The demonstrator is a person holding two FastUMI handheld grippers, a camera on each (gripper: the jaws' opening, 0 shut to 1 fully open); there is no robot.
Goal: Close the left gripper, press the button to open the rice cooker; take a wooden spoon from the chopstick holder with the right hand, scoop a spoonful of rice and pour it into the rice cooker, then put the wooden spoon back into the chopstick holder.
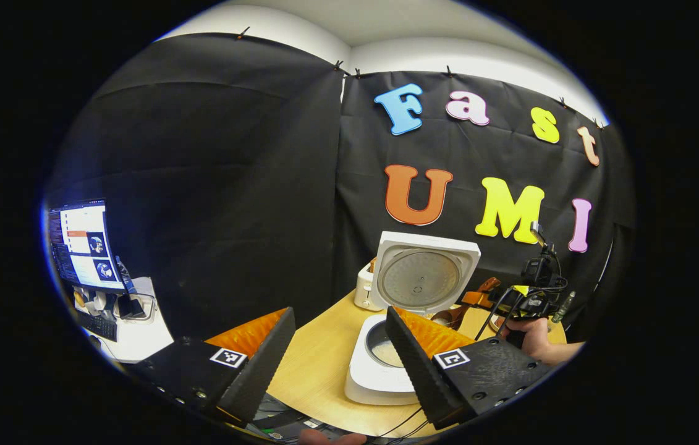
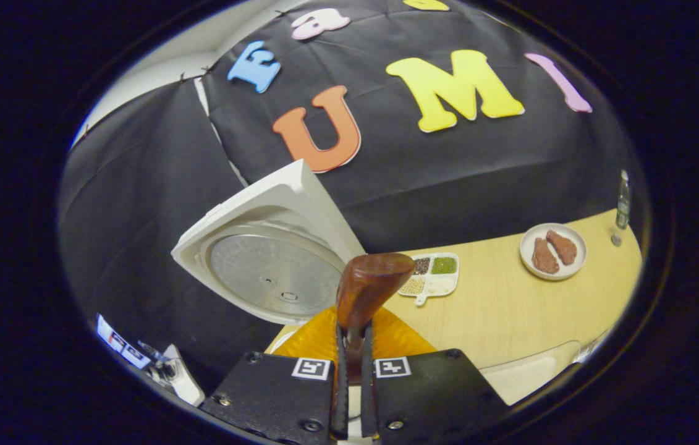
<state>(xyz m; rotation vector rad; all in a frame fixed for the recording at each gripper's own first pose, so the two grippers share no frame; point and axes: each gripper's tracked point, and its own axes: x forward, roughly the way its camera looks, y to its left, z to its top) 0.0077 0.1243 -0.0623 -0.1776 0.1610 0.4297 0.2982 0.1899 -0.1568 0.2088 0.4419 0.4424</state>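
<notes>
Rice transfer is judged to be the step in hand: the right tongs (image 2: 349, 371) are pinched on the handle of the brown wooden spoon (image 2: 369, 285), whose bowl stands up ahead of them, tilted slightly right. Whether any rice lies in the bowl cannot be told, since its back faces the camera. For a clean pour, the spoon should be carried level until it is over the pot opening, then rolled slowly about the handle so that grains drop inside the rim and not on the light wooden bench (image 2: 510, 309). The white square rice cooker (image 1: 380, 371) stands open, its lid (image 1: 423, 272) raised upright behind, and a pale layer, probably rice, is seen in the inner pot. The left tongs (image 1: 340, 352) are spread wide and hold nothing, hovering in front of the cooker. On the bench beyond the spoon, a white divided tray (image 2: 432, 275) holds separate dark, green and pale grains. A white round plate (image 2: 553, 250), well apart, carries two brown pieces of food.
</notes>
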